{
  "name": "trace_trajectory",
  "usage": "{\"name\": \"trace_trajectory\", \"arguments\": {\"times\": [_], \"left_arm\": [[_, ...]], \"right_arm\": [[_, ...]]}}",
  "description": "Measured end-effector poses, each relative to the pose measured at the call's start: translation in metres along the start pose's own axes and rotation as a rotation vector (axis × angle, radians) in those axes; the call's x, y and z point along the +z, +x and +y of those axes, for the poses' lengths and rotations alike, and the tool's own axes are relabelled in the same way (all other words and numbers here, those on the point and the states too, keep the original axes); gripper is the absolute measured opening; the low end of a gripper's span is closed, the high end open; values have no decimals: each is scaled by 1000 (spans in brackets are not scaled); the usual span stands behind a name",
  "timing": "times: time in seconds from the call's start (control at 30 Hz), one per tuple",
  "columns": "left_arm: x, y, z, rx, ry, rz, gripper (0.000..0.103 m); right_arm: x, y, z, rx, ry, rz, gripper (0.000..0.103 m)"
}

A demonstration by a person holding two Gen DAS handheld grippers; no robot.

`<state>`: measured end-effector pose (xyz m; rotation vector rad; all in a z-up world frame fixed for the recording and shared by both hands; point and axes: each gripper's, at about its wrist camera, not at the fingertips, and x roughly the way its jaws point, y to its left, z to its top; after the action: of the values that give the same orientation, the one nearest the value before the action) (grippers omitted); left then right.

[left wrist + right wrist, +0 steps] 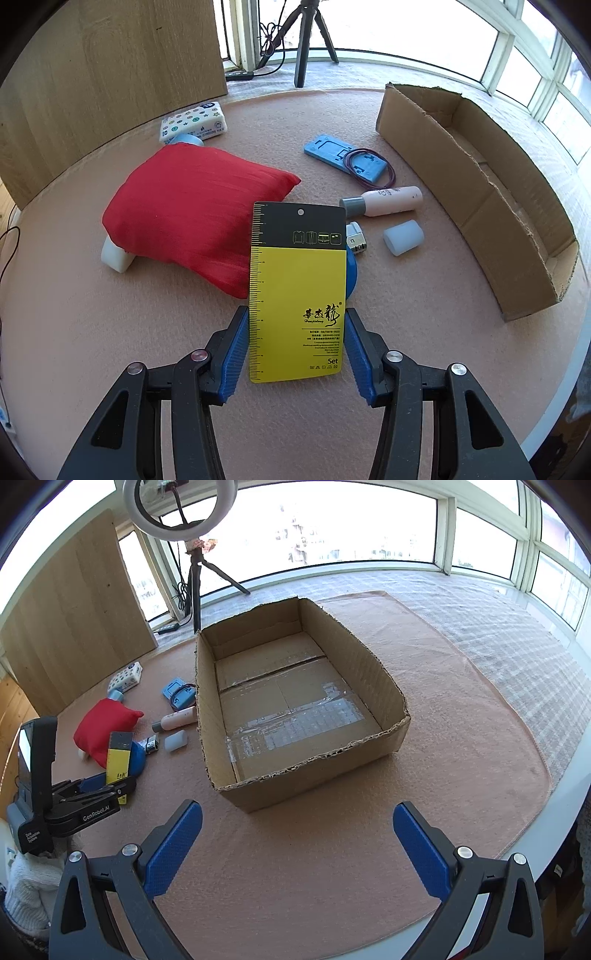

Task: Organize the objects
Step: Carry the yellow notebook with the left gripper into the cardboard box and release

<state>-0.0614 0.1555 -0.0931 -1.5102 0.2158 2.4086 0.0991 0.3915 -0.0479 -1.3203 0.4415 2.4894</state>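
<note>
Standing lengthwise between the pads, the yellow card (297, 295) seems gripped by the left claw (295, 350), while the right claw (297, 845) gapes empty before the cardboard box (373, 664).

— Where am I working?
— A sunlit room at home, set up for recording: my counter (461, 775) sits in a bay of windows (332, 528), with a ring light (181, 509) on a tripod (306, 44) beside it.
</note>
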Motion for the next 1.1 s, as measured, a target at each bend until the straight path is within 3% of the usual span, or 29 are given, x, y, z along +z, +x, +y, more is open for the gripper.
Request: {"name": "trace_trajectory", "arguments": {"times": [0.17,0.43,0.73,0.97,1.03,1.07,1.1], "left_arm": [[10,-26,-17,-34,16,-42,53],[40,-56,-82,-135,118,-119,53],[58,-51,-162,-210,206,-133,54],[61,-45,-191,-229,230,-134,54],[62,-48,-192,-232,225,-142,62],[63,-49,-192,-232,220,-149,77],[63,-51,-190,-235,216,-161,82]], "right_arm": [[1,1,-4,1,3,-1,102],[6,1,-15,-2,3,-7,102],[6,3,-34,-20,17,-1,102],[6,6,-48,-35,30,9,102],[6,7,-49,-38,30,10,102],[6,8,-50,-39,31,12,102],[6,8,-50,-40,32,13,102]]}}
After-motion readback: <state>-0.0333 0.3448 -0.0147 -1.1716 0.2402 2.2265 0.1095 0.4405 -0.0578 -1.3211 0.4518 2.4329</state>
